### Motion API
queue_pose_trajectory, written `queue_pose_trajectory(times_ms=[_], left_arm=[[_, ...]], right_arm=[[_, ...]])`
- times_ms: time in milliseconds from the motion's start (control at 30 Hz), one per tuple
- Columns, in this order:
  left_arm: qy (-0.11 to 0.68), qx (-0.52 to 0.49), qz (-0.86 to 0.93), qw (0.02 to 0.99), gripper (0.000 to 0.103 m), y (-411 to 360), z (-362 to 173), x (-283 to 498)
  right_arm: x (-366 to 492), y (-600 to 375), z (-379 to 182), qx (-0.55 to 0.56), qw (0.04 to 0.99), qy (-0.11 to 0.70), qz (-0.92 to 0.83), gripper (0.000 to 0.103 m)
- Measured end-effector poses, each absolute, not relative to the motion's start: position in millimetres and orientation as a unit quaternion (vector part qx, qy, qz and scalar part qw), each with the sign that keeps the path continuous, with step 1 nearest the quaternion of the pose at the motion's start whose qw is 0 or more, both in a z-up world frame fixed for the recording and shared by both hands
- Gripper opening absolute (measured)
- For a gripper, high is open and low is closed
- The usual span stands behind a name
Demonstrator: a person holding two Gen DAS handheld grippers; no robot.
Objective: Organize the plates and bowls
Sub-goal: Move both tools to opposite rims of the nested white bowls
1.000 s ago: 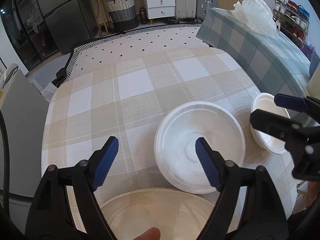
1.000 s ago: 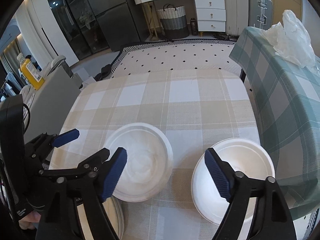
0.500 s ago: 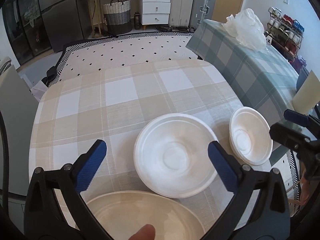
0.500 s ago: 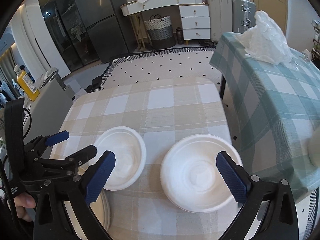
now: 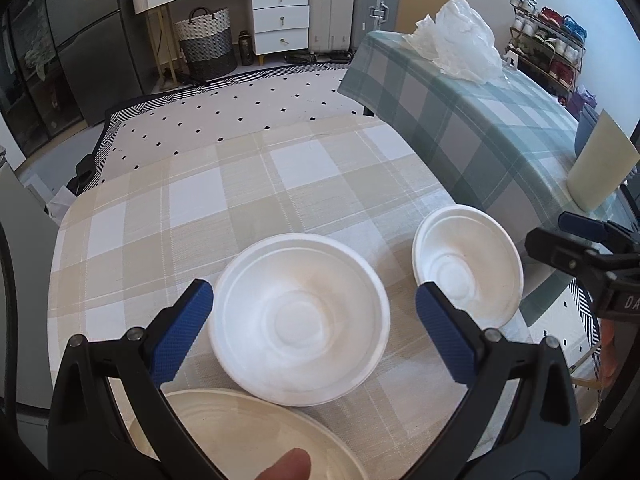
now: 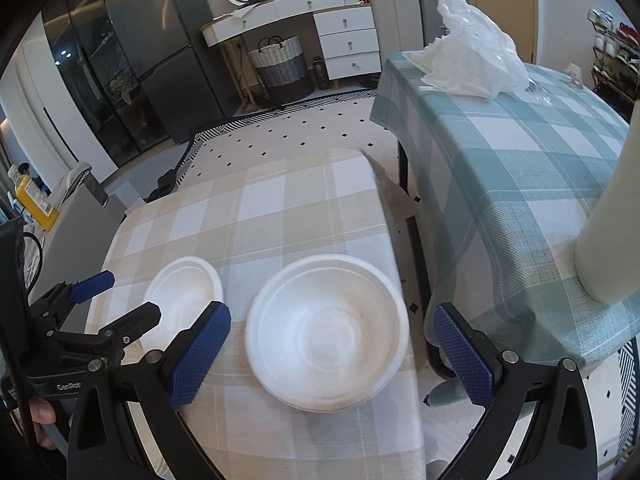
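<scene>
Low table with a beige-and-white checked cloth (image 5: 248, 200). Two white foam bowls sit on it side by side, apart, both upright and empty.

The left-hand white foam bowl (image 5: 300, 328) lies near the table's front edge, seen between the spread blue pads of the left gripper (image 5: 312, 332). The pads stand wide open and clear of the rim on both sides, nothing gripped.

The right-hand white foam bowl (image 6: 326, 332) sits near the table's right edge. The right gripper (image 6: 330, 354) frames it the same way: jaws fully apart, not touching it, holding nothing.

A cream-coloured round plate (image 5: 248, 436) lies at the near edge, just in front of the left bowl, touching or slightly under its rim; cannot tell which. A fingertip (image 5: 286, 466) shows over the plate.

To the right stands a second table under a green-and-white checked cloth (image 6: 520, 168), with a crumpled clear plastic bag (image 6: 472, 60) at its far end.
</scene>
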State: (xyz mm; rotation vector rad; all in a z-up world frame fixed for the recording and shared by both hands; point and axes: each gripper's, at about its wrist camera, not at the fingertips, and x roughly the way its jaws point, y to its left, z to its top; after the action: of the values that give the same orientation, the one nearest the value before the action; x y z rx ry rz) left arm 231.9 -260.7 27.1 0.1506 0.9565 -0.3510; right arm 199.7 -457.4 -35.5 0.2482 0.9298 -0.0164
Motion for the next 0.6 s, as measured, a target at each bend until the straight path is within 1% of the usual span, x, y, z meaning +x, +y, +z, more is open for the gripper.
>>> queue_pose_trajectory(times_ms=[300, 600], left_arm=[[0.458, 0.085, -0.192, 0.864, 0.100, -285, 21, 238], [0.466, 0.108, -0.219, 0.850, 0.094, -310, 8, 243]], right_arm=[[205, -471, -57, 0.122, 0.877, 0.465, -0.018, 0.102], [210, -480, -74, 0.124, 0.870, 0.477, -0.024, 0.102]])
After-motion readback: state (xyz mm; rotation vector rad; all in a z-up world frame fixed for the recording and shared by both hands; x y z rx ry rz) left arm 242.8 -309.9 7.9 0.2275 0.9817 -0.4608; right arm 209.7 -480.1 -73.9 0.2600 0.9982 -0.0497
